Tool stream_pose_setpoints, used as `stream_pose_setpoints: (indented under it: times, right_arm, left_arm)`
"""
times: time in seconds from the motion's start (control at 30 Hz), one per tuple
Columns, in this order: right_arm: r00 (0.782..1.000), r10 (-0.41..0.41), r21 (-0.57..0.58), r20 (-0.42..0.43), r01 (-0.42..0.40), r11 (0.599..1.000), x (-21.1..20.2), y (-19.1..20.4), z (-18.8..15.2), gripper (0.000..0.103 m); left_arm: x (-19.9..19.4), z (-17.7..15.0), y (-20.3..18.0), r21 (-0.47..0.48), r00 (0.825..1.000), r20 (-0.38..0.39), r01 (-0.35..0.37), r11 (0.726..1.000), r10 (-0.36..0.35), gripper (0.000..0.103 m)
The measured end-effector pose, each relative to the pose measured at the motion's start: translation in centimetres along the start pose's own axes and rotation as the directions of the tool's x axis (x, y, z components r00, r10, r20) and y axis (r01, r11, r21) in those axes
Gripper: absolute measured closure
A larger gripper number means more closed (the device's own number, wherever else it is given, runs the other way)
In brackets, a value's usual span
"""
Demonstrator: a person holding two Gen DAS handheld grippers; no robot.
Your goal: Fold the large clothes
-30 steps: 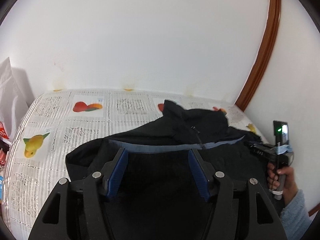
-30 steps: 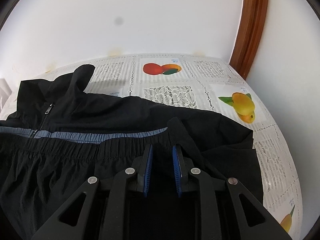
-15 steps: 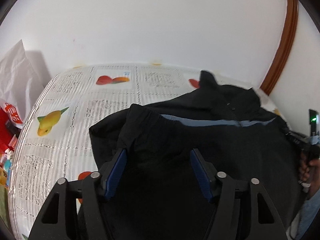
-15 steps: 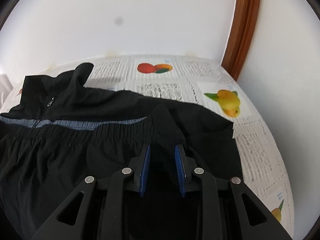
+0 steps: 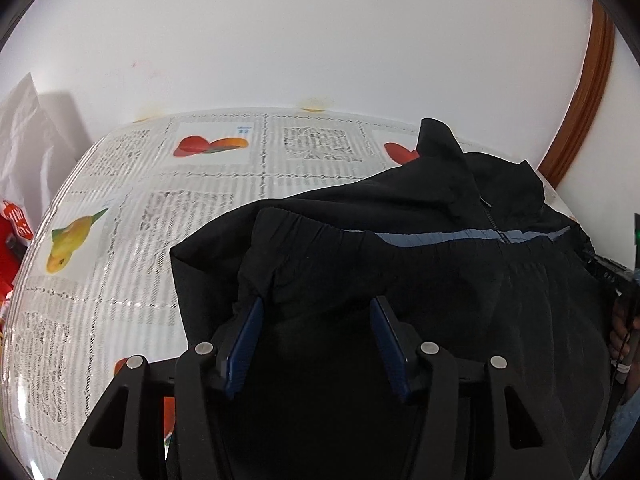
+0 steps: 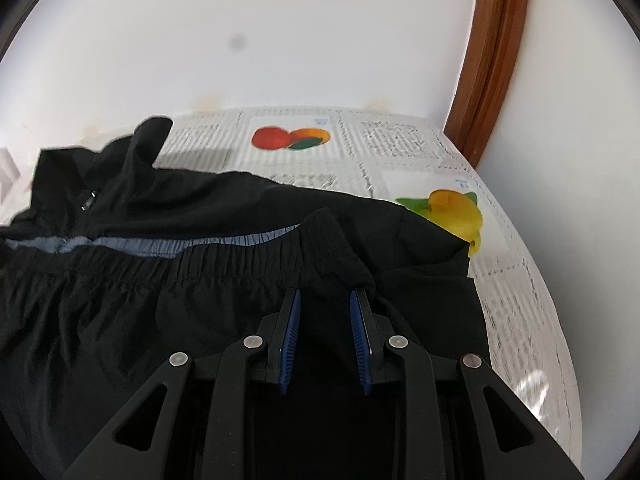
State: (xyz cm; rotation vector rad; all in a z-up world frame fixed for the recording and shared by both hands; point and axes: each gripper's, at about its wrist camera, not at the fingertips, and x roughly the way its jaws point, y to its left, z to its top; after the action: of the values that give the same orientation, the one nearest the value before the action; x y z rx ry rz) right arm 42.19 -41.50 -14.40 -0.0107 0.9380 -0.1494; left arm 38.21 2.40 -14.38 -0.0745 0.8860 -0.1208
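A black jacket (image 5: 440, 248) with a grey-blue chest stripe and a zip collar lies on the table, its elastic hem folded up over the chest. It also shows in the right wrist view (image 6: 160, 272). My left gripper (image 5: 318, 312) is open, its blue pads wide apart over the hem's left end. My right gripper (image 6: 325, 300) has its jaws partly apart with a bunch of hem fabric between the pads (image 6: 294, 320). The right gripper also shows at the edge of the left wrist view (image 5: 612, 276).
The table carries a white lace-pattern cloth (image 5: 120, 240) with fruit pictures. A white wall stands behind it, with a brown wooden frame (image 6: 492, 60) at the right. White and red bags (image 5: 16, 184) sit at the table's left end.
Both grippers have drawn back toward the near edge while the hem stays folded up. The right jaws have opened wider around the fabric. The left gripper has shifted left.
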Motion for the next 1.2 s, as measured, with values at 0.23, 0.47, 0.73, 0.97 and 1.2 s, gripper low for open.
stream_pose_setpoints:
  times: [0.23,0.47,0.73,0.97,1.2]
  right_arm:
    - [0.993,0.061,0.030,0.105,-0.065,0.997,-5.5,1.5,-0.1,0.053]
    - [0.972,0.234,-0.122,-0.003,-0.232,0.965,-7.6,12.7,-2.4,0.052]
    - [0.988,0.137,-0.116,-0.070,-0.144,0.983,-6.0,17.3,-5.2,0.053]
    - [0.986,0.150,-0.132,-0.070,-0.158,0.979,-10.9,17.0,-9.4,0.053]
    - [0.985,0.163,-0.141,-0.048,-0.169,0.976,-16.1,16.9,-15.0,0.053]
  left_arm:
    - [-1.4,-0.2,-0.2,-0.001,0.999,-0.040,0.017,1.000,-0.017,0.047]
    - [-5.5,-1.7,1.3,-0.044,0.999,-0.031,0.041,0.998,-0.042,0.042]
    - [-10.3,-5.1,3.1,-0.033,1.000,0.001,0.008,0.999,-0.008,0.038]
    - [-12.7,-8.8,5.1,-0.074,0.999,-0.022,-0.028,0.997,0.026,0.038]
    - [-15.5,-11.6,5.6,-0.100,0.999,-0.016,-0.047,0.994,0.045,0.038]
